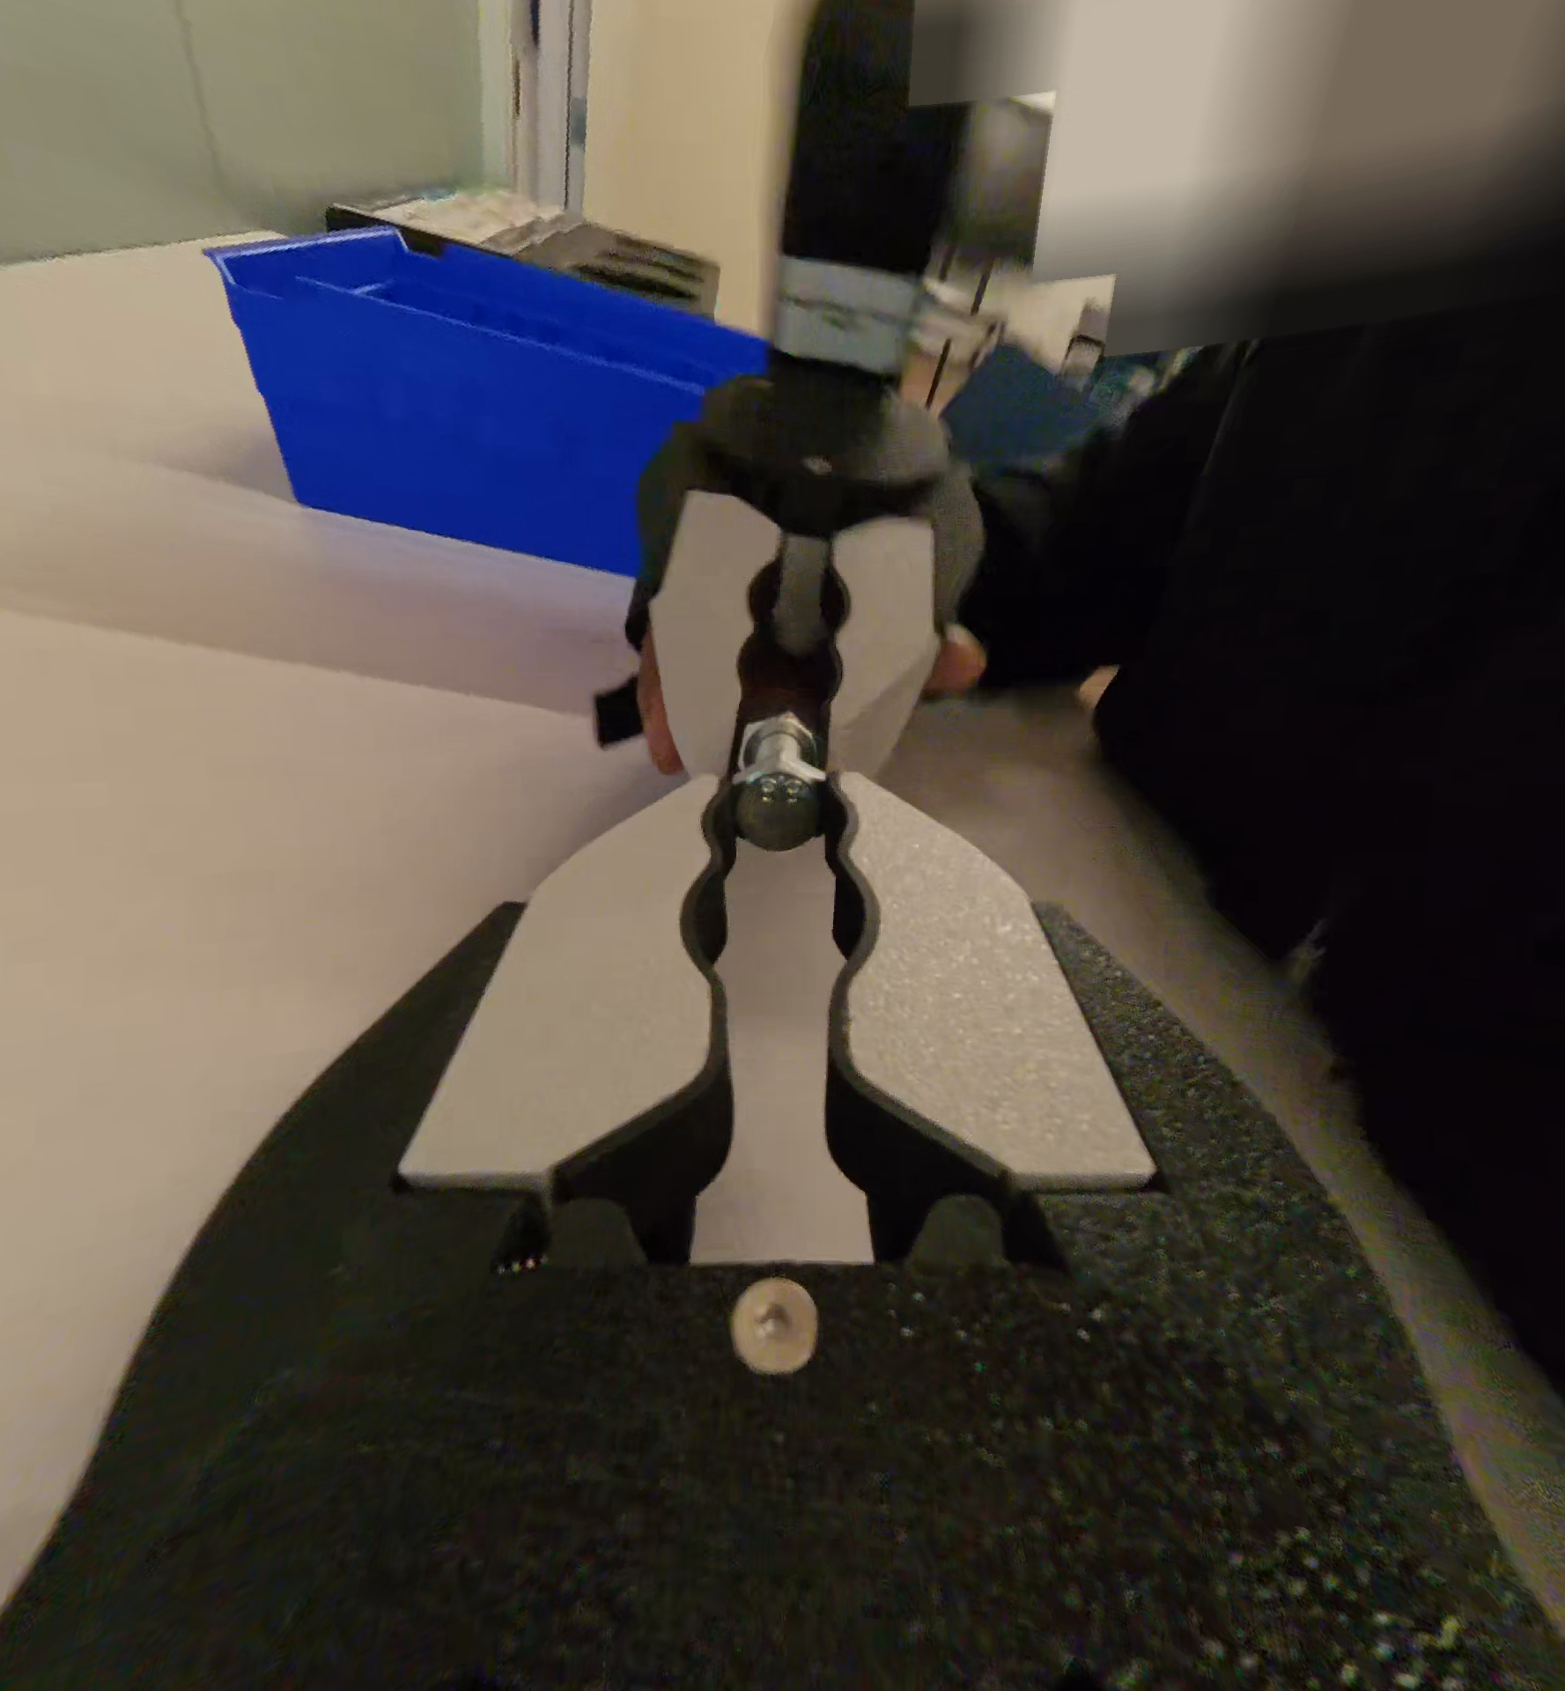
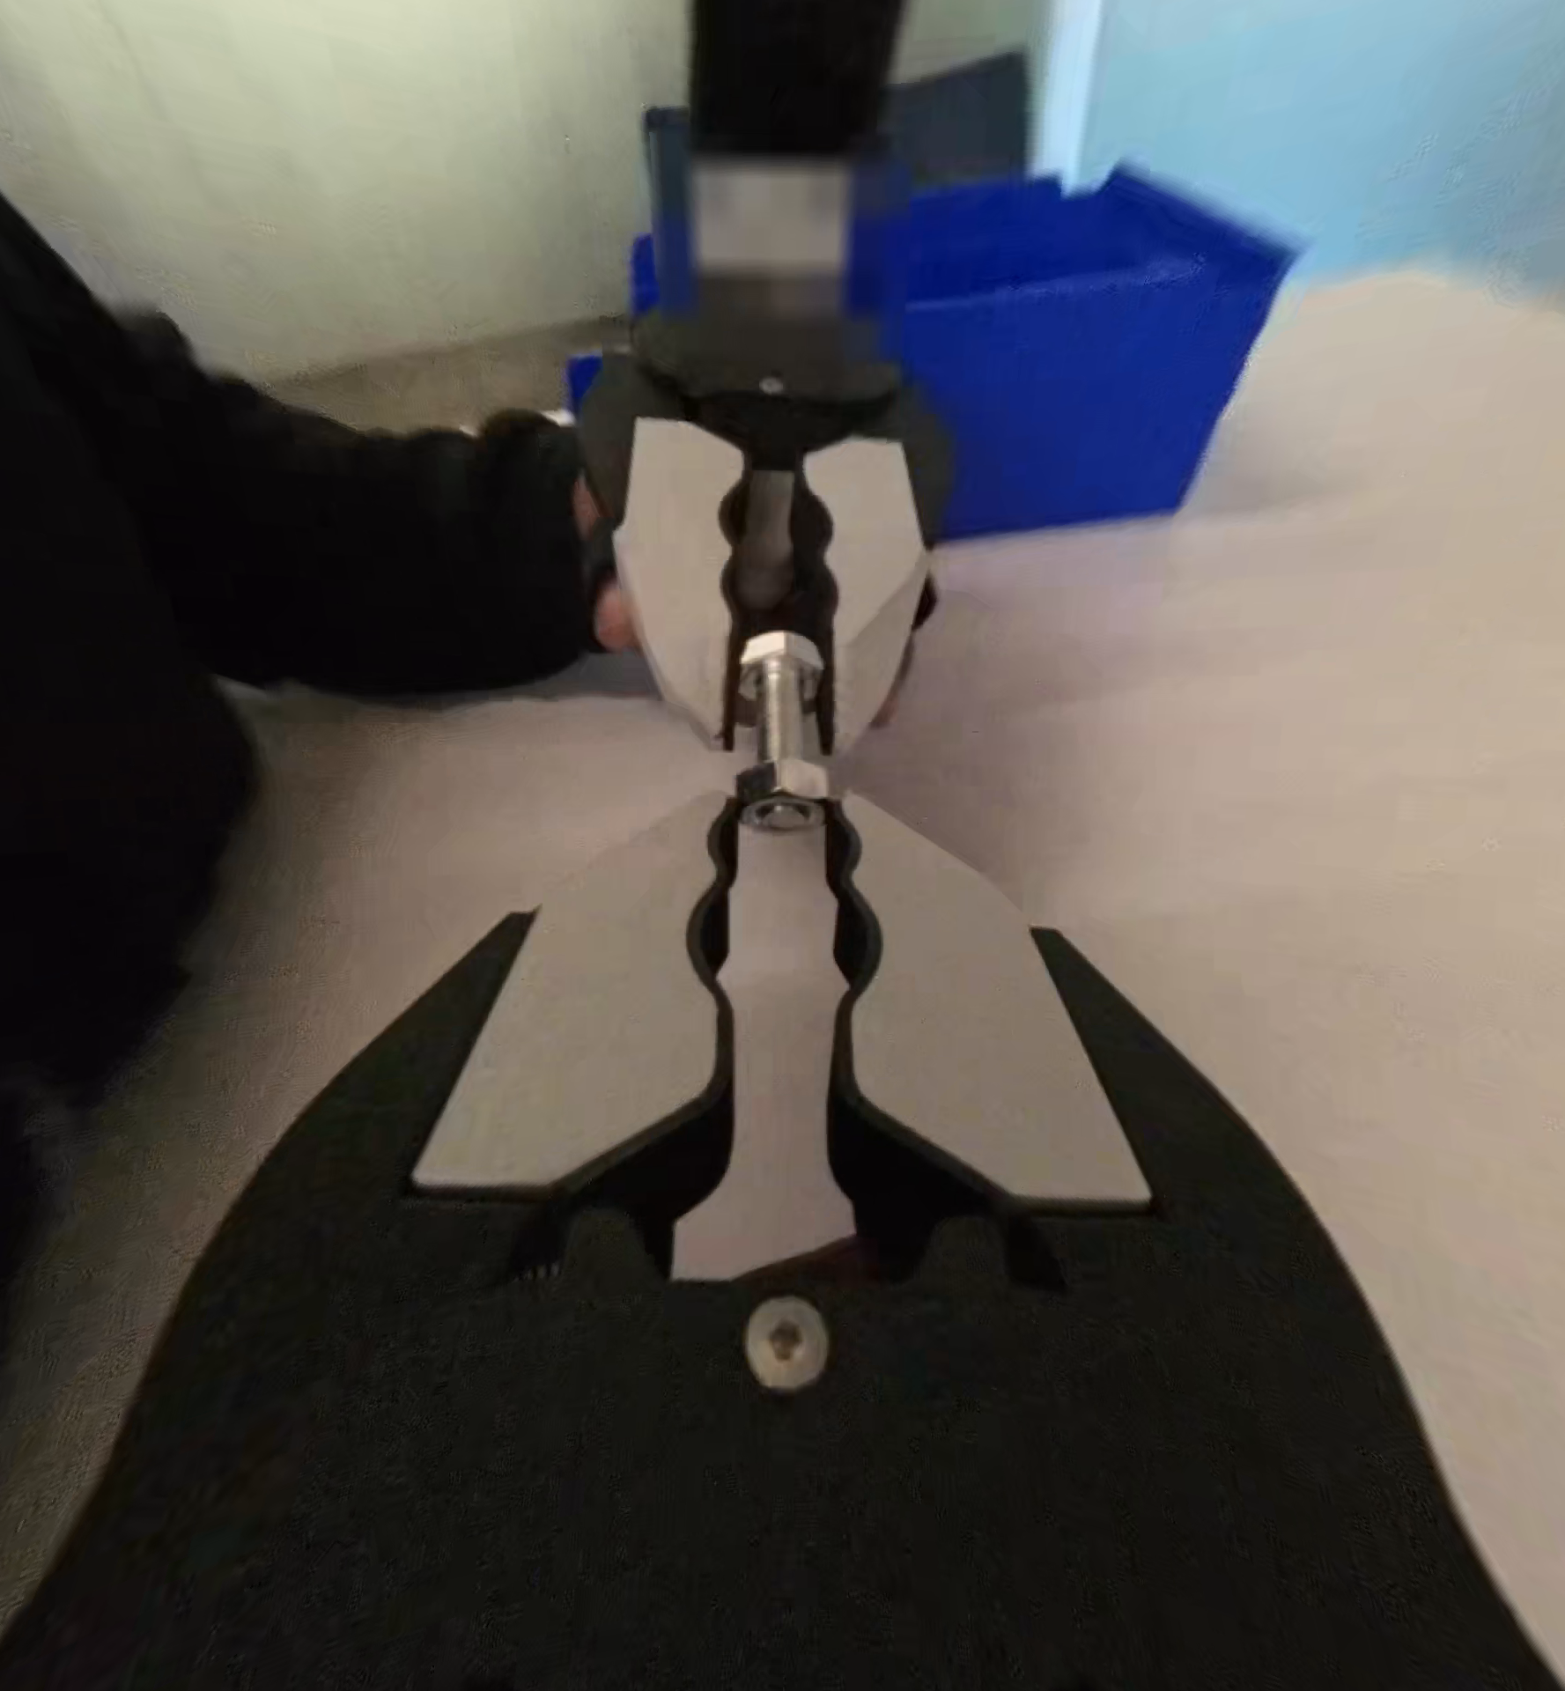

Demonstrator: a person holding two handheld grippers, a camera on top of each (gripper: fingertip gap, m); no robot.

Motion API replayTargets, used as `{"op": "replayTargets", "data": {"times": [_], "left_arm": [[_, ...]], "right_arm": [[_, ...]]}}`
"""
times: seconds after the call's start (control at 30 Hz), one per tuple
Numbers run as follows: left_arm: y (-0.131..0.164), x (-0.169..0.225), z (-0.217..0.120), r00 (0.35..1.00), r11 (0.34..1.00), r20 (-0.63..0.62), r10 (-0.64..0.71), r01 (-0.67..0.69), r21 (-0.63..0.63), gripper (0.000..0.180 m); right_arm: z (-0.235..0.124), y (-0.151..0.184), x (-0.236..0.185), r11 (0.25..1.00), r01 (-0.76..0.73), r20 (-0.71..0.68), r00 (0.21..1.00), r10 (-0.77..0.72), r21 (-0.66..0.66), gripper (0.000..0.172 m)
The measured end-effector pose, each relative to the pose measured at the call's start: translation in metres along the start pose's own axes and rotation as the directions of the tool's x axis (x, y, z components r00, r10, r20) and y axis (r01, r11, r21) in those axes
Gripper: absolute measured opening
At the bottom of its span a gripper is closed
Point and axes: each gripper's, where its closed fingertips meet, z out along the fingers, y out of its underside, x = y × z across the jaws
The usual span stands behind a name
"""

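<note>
My two grippers face each other tip to tip over a pale table point(image 1: 120, 915). My left gripper point(image 1: 774, 810) is shut on the head end of a silver bolt point(image 1: 774, 817). The bolt's shaft point(image 2: 777, 714) runs straight across to my right gripper point(image 2: 778, 810), which is shut on a silver hex nut point(image 2: 783, 782) threaded on the bolt. In the left wrist view the right gripper point(image 1: 783, 732) shows beyond the bolt, with the nut point(image 1: 774, 734) between its fingers. In the right wrist view the left gripper point(image 2: 777, 732) shows with the bolt's hex head point(image 2: 778, 654) between its fingers.
A blue plastic bin point(image 1: 486, 412) stands on the table behind the grippers; it also shows in the right wrist view point(image 2: 1062, 366). A black box point(image 1: 531, 229) lies behind it. Gloved hands point(image 1: 1035, 567) point(image 2: 486, 531) and dark sleeves hold the grippers.
</note>
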Motion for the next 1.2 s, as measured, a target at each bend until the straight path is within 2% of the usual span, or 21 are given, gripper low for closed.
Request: {"op": "replayTargets", "data": {"times": [0.03,0.07,0.1,0.13,0.17,0.2,0.27,0.33,0.4,0.47,0.57,0.67,0.7,0.77,0.83,0.9,0.97,1.0,1.03,1.1,1.2], "left_arm": [[0.004,0.001,0.001,0.997,0.997,0.015,0.075,-0.074,-0.037,0.017],[0.006,0.003,0.002,0.990,0.988,0.026,0.141,-0.139,-0.064,0.017],[0.005,0.004,0.003,0.984,0.983,0.034,0.173,-0.170,-0.064,0.017],[0.001,0.004,0.003,0.986,0.986,0.035,0.162,-0.161,-0.040,0.017],[-0.003,0.003,0.003,0.992,0.992,0.037,0.124,-0.124,-0.012,0.017],[-0.007,0.002,0.002,0.996,0.997,0.034,0.079,-0.080,0.016,0.017],[-0.012,-0.002,-0.002,1.000,0.998,0.024,-0.006,0.004,0.064,0.017],[-0.015,-0.006,-0.005,0.996,0.991,0.010,-0.093,0.092,0.102,0.018],[-0.017,-0.009,-0.007,0.987,0.977,-0.012,-0.162,0.162,0.135,0.017],[-0.018,-0.010,-0.008,0.978,0.965,-0.034,-0.208,0.211,0.154,0.017],[-0.017,-0.008,-0.005,0.967,0.956,-0.059,-0.247,0.253,0.147,0.017],[-0.014,-0.005,0.000,0.967,0.960,-0.066,-0.245,0.252,0.123,0.017],[-0.013,-0.004,0.001,0.970,0.963,-0.064,-0.235,0.241,0.116,0.017],[-0.010,-0.003,0.002,0.980,0.977,-0.047,-0.191,0.195,0.092,0.017],[-0.007,-0.001,0.003,0.993,0.992,-0.023,-0.112,0.113,0.058,0.018],[-0.006,0.004,0.004,1.000,0.999,-0.019,-0.017,0.018,0.035,0.018],[-0.008,0.009,0.004,0.997,0.996,-0.008,0.082,-0.082,0.026,0.017],[-0.010,0.010,0.004,0.994,0.993,0.000,0.109,-0.109,0.034,0.017],[-0.013,0.010,0.004,0.994,0.993,0.005,0.108,-0.108,0.054,0.017],[-0.019,0.006,0.002,0.999,0.994,0.011,0.051,-0.052,0.095,0.017],[-0.023,-0.003,-0.003,0.998,0.988,0.017,-0.056,0.053,0.145,0.018]], "right_arm": [[0.000,0.003,-0.004,0.984,-0.178,0.099,0.979,0.179,-0.018,0.018],[-0.001,0.003,-0.008,0.944,-0.327,0.186,0.926,0.329,-0.039,0.018],[-0.002,0.000,-0.010,0.908,-0.418,0.254,0.874,0.413,-0.038,0.018],[-0.004,-0.005,-0.009,0.893,-0.451,0.292,0.853,0.433,-0.008,0.020],[-0.004,-0.008,-0.005,0.898,-0.439,0.282,0.866,0.414,0.029,0.027],[-0.004,-0.010,-0.001,0.922,-0.384,0.234,0.903,0.361,0.059,0.037],[-0.006,-0.011,0.008,0.981,-0.167,0.084,0.984,0.159,0.102,0.045],[-0.009,-0.015,0.017,0.990,0.098,-0.097,0.991,-0.088,0.103,0.048],[-0.011,-0.019,0.021,0.941,0.334,-0.245,0.918,-0.310,0.059,0.048],[-0.012,-0.021,0.021,0.868,0.497,-0.340,0.816,-0.467,0.000,0.047],[-0.009,-0.022,0.017,0.799,0.600,-0.386,0.727,-0.568,-0.047,0.042],[-0.006,-0.020,0.012,0.781,0.621,-0.377,0.710,-0.595,-0.062,0.021],[-0.006,-0.019,0.010,0.792,0.608,-0.355,0.729,-0.585,-0.055,0.020],[-0.005,-0.015,0.008,0.862,0.507,-0.274,0.826,-0.493,-0.022,0.019],[-0.005,-0.013,0.003,0.948,0.316,-0.146,0.940,-0.308,0.034,0.019],[-0.005,-0.012,-0.005,0.997,0.035,0.036,0.999,-0.037,0.068,0.019],[-0.007,-0.015,-0.011,0.961,-0.270,0.220,0.942,0.252,0.059,0.020],[-0.009,-0.019,-0.012,0.926,-0.372,0.287,0.895,0.342,0.058,0.020],[-0.010,-0.022,-0.010,0.906,-0.416,0.321,0.871,0.372,0.081,0.020],[-0.012,-0.027,-0.001,0.920,-0.357,0.261,0.914,0.309,0.160,0.037],[-0.014,-0.028,0.012,0.979,-0.012,0.000,1.000,0.012,0.202,0.046]]}}
